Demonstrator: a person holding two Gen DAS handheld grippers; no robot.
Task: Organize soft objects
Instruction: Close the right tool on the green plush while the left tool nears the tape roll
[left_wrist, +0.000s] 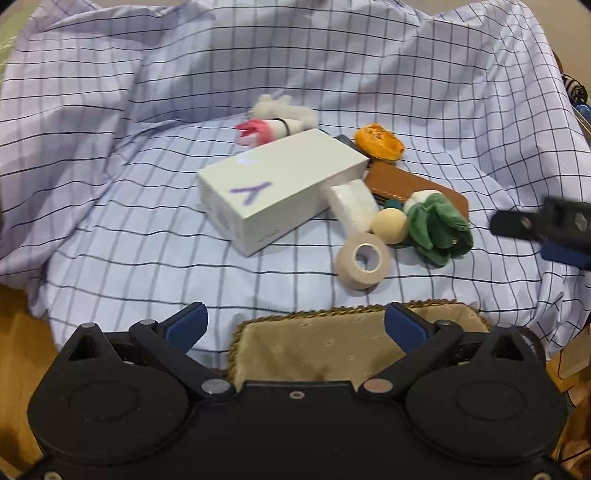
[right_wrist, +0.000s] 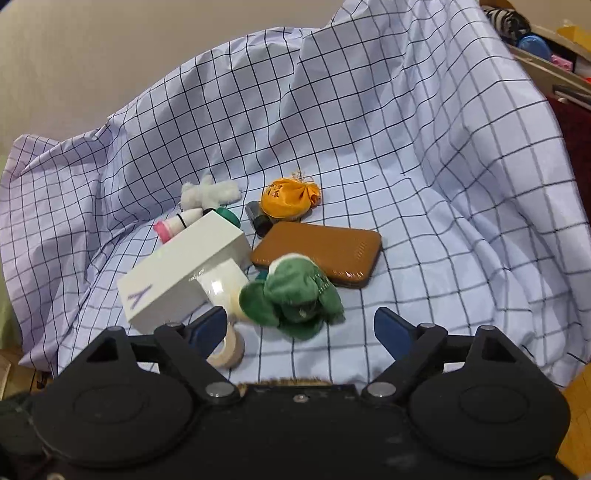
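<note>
A bench draped in a checked cloth (left_wrist: 110, 229) is shown from both wrist views, with a mixed pile near its middle. The soft items are gathered there: a green plush toy (right_wrist: 291, 299) at the pile's near side, an orange pouch (right_wrist: 288, 203) and a white fluffy toy (right_wrist: 210, 194) toward the far edge. Hard items are interleaved: a white box (left_wrist: 280, 184), a brown case (right_wrist: 321, 254), a tape roll (left_wrist: 364, 260) and a cream ball (left_wrist: 389, 226). A lined basket (left_wrist: 332, 347), judged the likely destination, is seen at the near edge under the left claw (left_wrist: 295, 325), whose jaws are spread with nothing between them. The right claw (right_wrist: 299, 330) is likewise apart and unloaded, poised just short of the green plush toy.

Risks are judged as follows. The plush lies against the ball and tape roll, so a broad closure could catch or roll these hard neighbours. The cloth is loose and wrinkled; a low approach could pinch it and drag the whole pile. A shallow pinch on compressible plush could slip during lifting.
</note>
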